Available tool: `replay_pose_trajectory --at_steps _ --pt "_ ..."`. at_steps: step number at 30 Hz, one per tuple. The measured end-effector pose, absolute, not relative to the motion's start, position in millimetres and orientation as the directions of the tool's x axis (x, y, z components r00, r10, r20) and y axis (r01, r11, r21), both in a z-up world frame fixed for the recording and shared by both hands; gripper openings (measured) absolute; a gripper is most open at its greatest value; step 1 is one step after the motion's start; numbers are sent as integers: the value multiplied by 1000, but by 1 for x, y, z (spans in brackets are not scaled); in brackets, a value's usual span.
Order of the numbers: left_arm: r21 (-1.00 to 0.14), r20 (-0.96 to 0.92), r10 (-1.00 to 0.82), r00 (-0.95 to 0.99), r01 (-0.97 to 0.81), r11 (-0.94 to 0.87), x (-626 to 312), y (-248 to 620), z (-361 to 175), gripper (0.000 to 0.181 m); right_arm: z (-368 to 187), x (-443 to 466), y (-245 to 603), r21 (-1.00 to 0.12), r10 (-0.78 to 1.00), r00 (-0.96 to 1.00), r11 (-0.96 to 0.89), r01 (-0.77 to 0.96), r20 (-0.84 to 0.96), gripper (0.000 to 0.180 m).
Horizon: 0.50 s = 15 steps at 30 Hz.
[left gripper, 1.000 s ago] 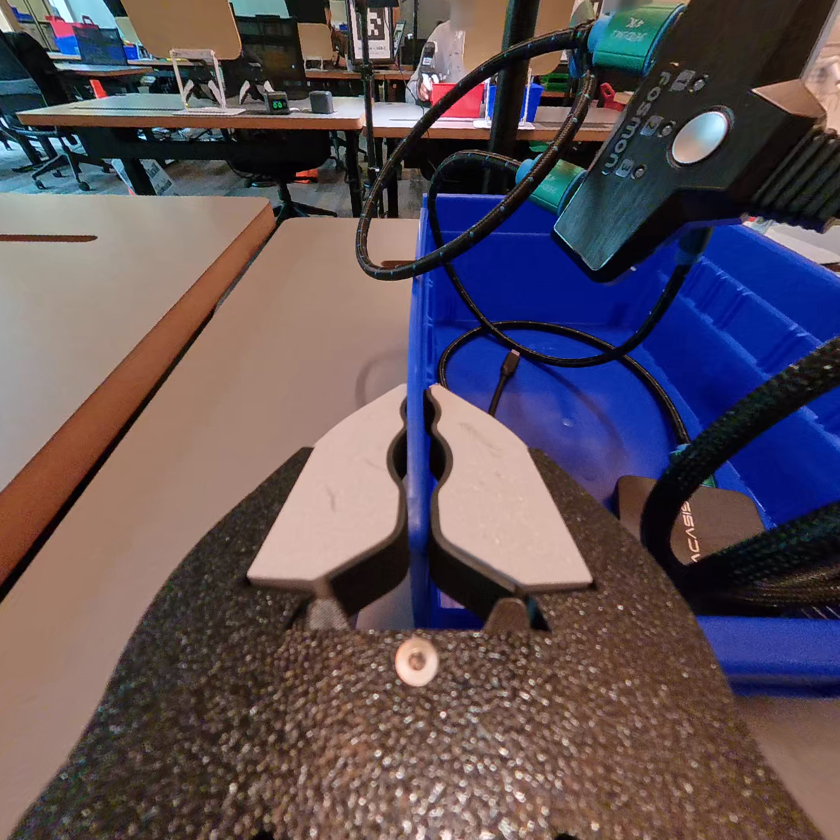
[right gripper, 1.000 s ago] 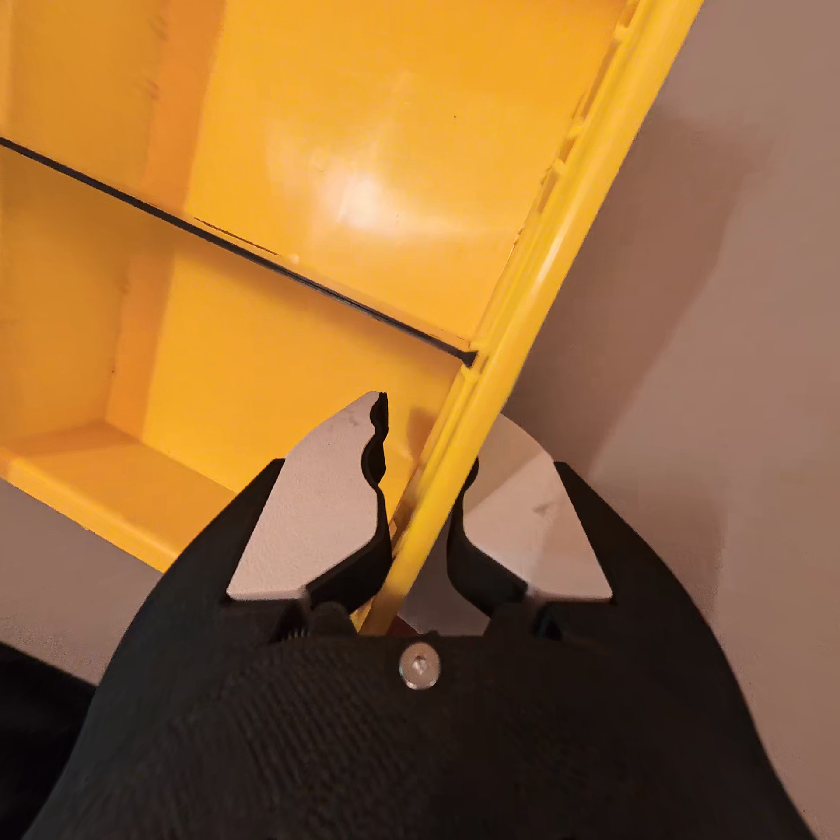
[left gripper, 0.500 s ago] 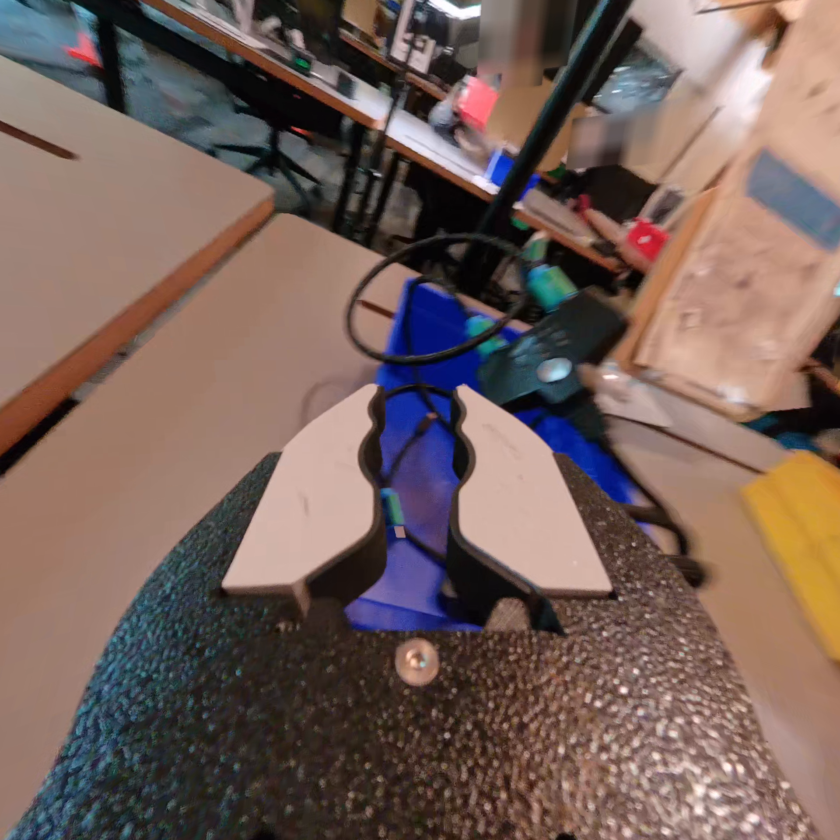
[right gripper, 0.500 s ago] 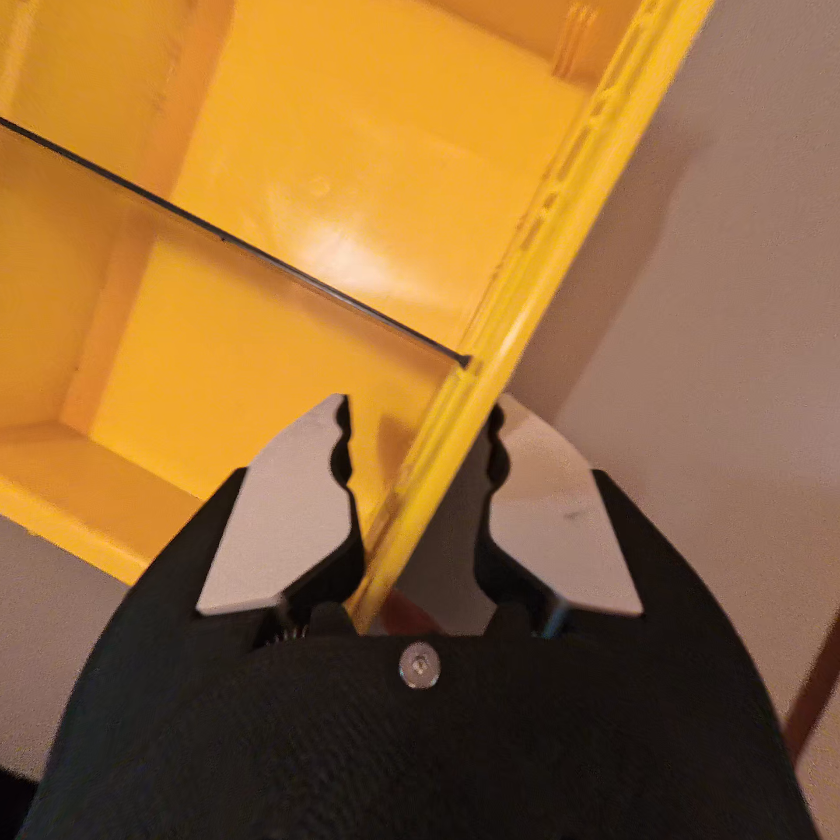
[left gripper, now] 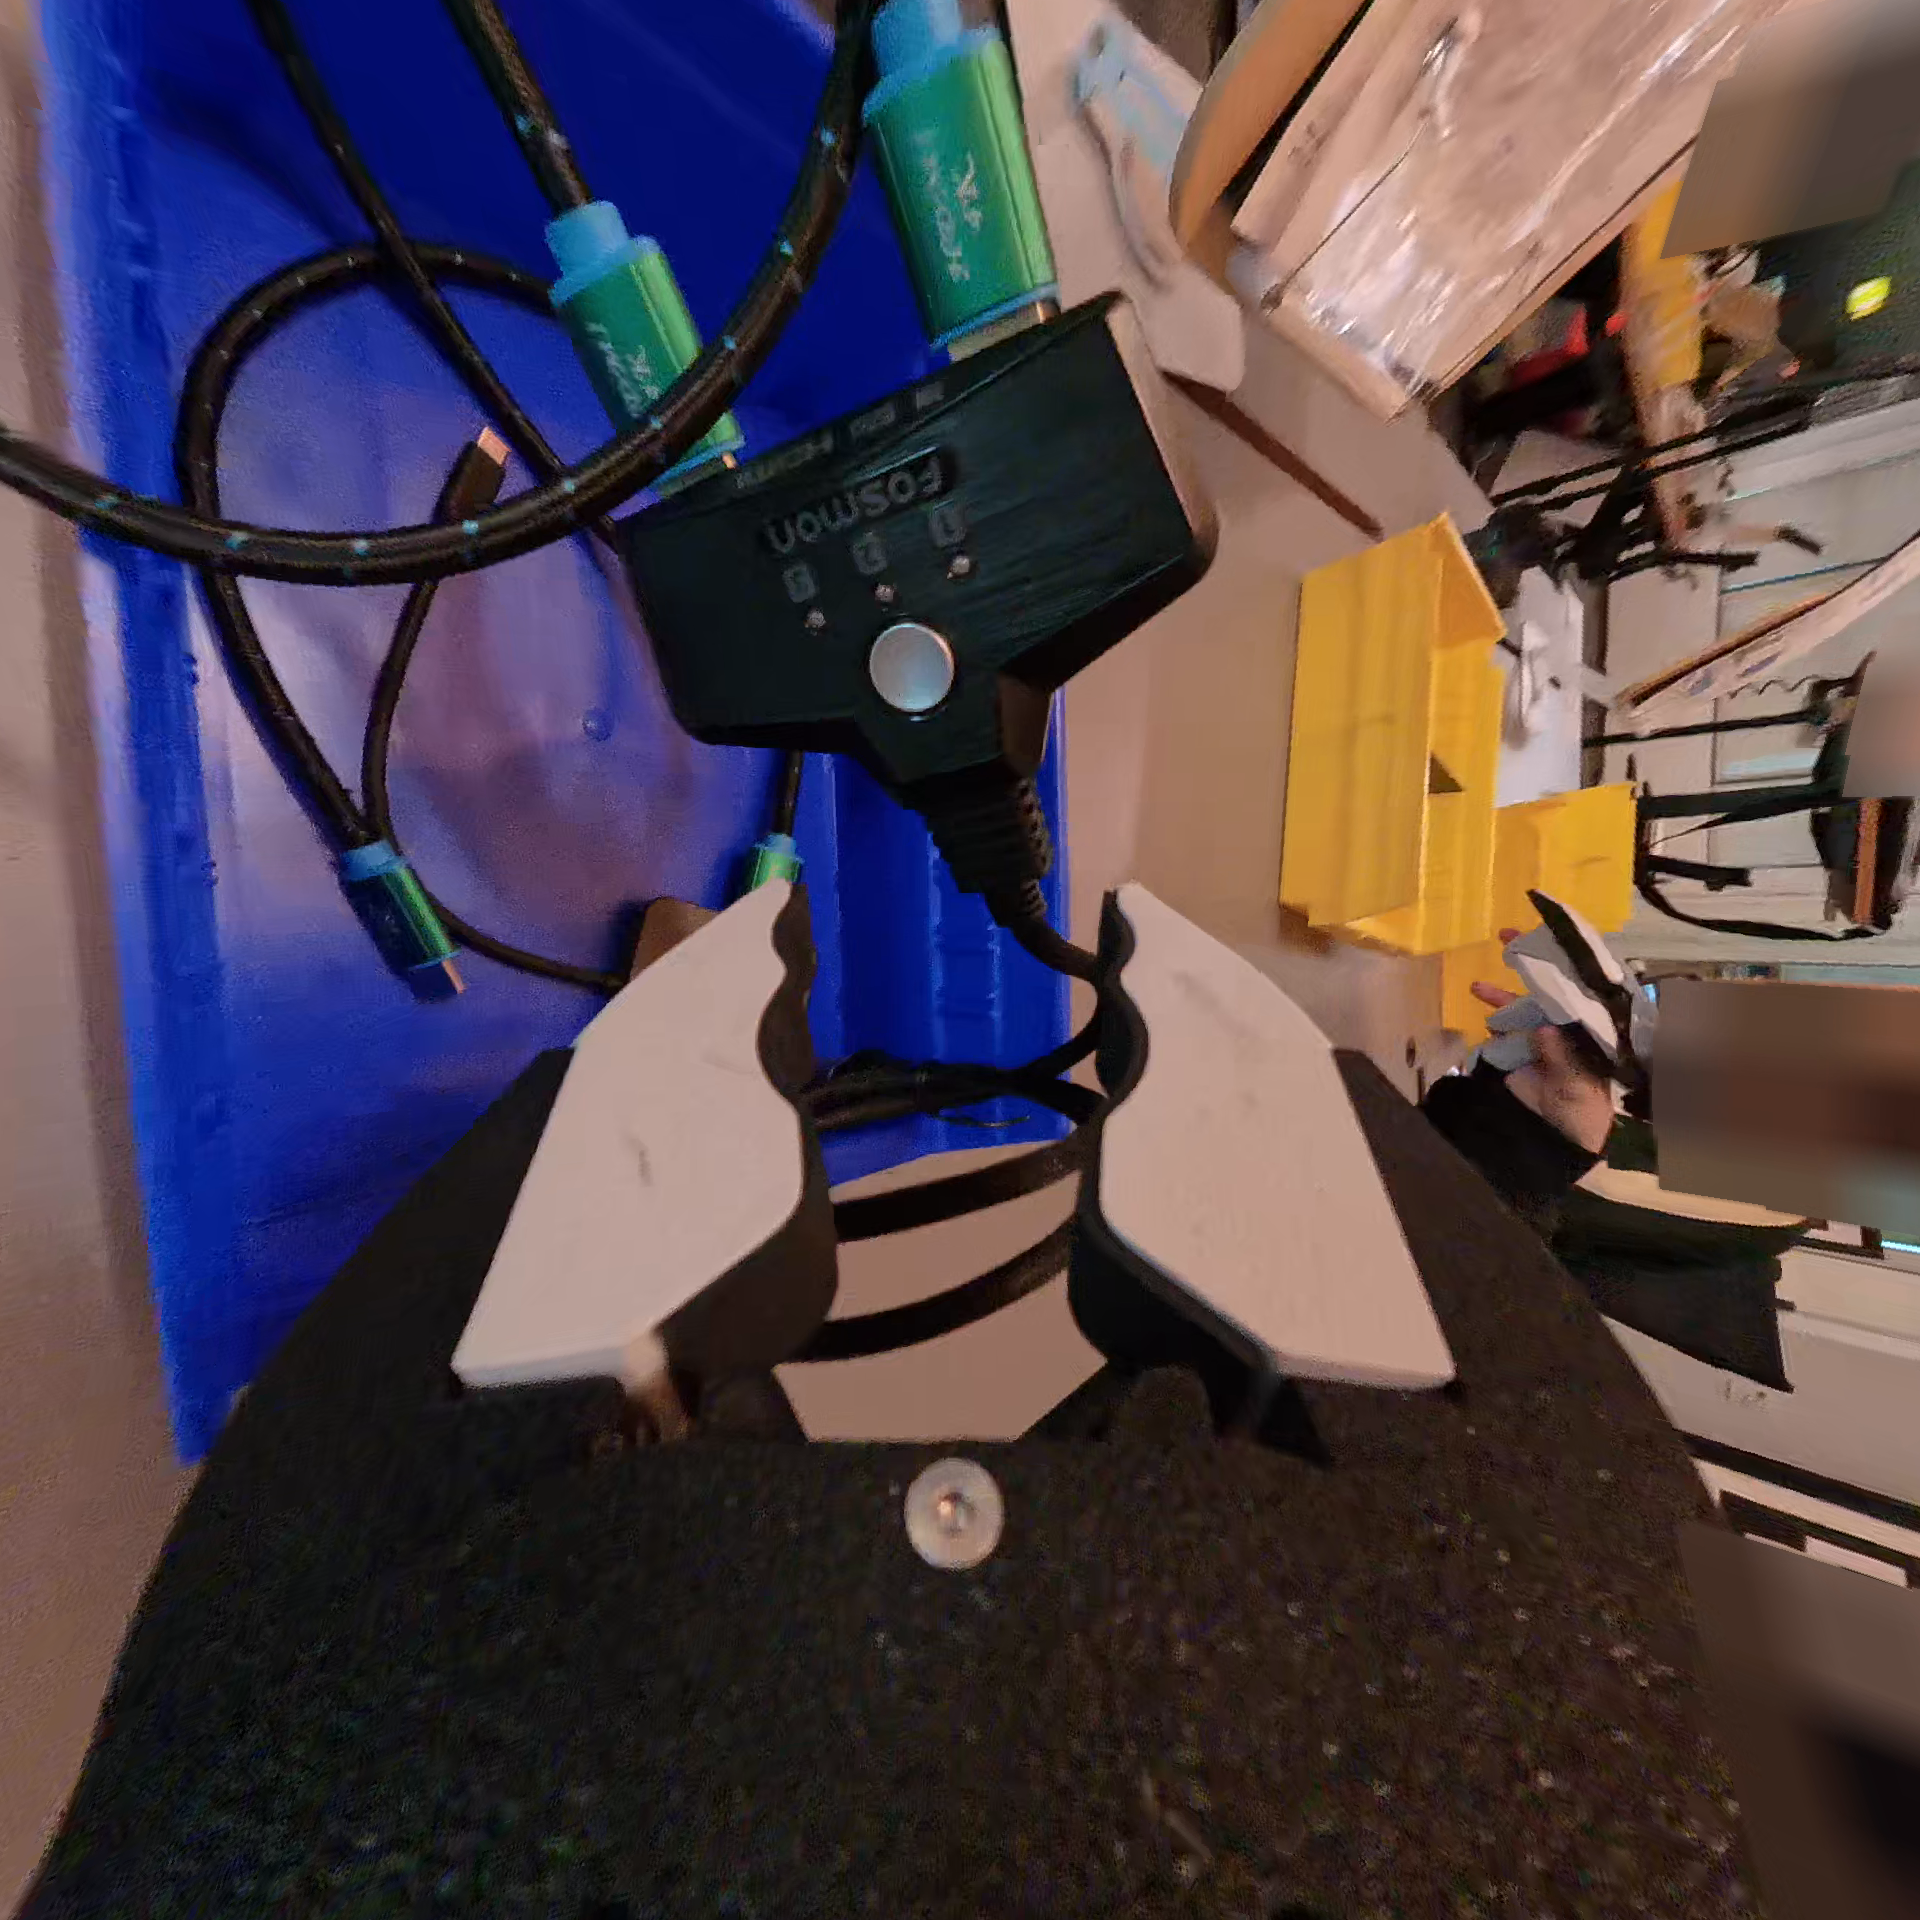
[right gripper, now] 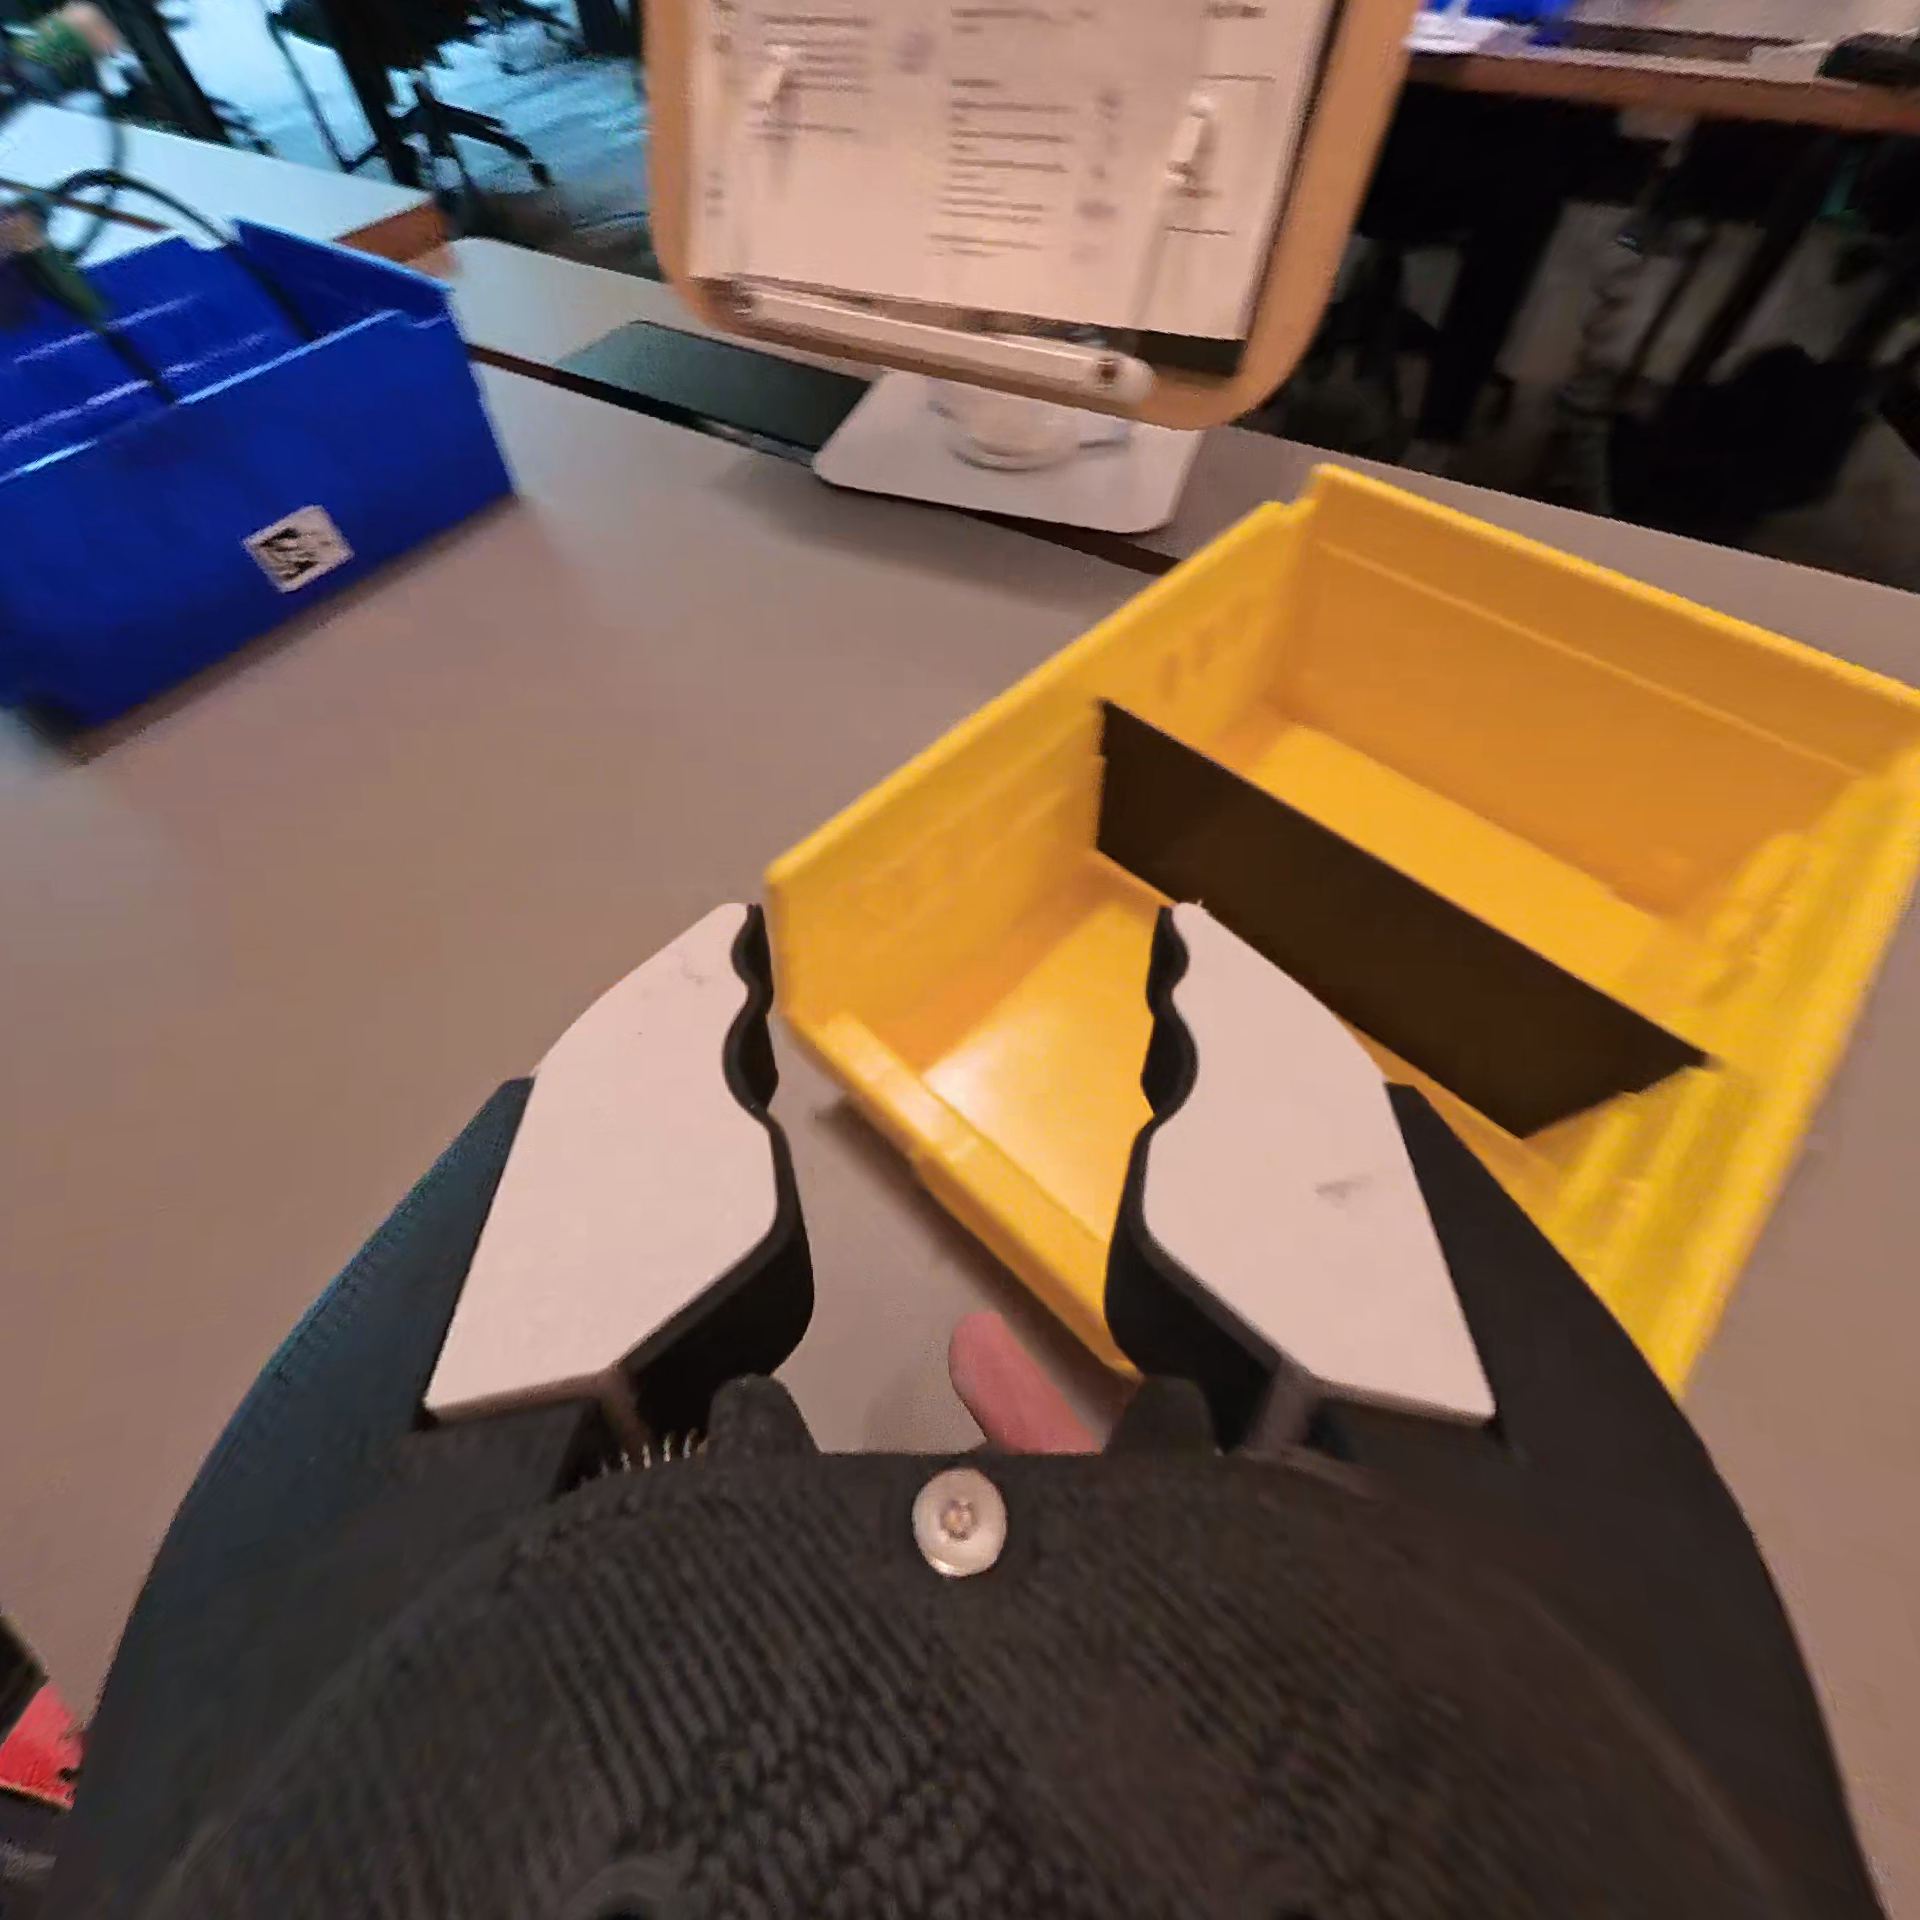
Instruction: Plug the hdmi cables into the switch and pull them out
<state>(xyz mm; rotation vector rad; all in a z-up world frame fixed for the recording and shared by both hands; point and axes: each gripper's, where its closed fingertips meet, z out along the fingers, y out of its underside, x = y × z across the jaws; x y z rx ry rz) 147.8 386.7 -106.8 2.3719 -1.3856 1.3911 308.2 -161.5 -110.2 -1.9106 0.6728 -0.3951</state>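
While both tongs stand wide apart gripping nothing, the left gripper faces the black plastic HDMI switch, two green-shelled cable plugs seated, over the blue plastic bin; the right gripper hovers at the yellow plastic bin.

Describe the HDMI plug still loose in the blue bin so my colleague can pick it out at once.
Find the big blue plastic bin in the left wrist view; the black HDMI switch box hangs above it. The loose green metal plug with a light-blue collar lies on the bin floor, ahead-left of the open left gripper. Unlike the two larger green plugs seated in the switch, its gold tip is bare.
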Motion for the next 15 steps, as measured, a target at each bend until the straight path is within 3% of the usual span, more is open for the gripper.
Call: replay_pose_trajectory --at_steps 6,8,15 --pt "-316 661 -716 226 -781 -538 169 373 -123 58 -123 270 -109 -895 -475 880 -385 -224 -16 73" --pt "-311 665 -714 219 -787 -532 175 371 -128 45 -126 264 -101 -894 -444 896 -406 -187 14 73" --pt "-332 820 -558 125 -691 -642 192 364 -127 38 -127 255 -96 -887 -398 916 -440 -139 54 73"
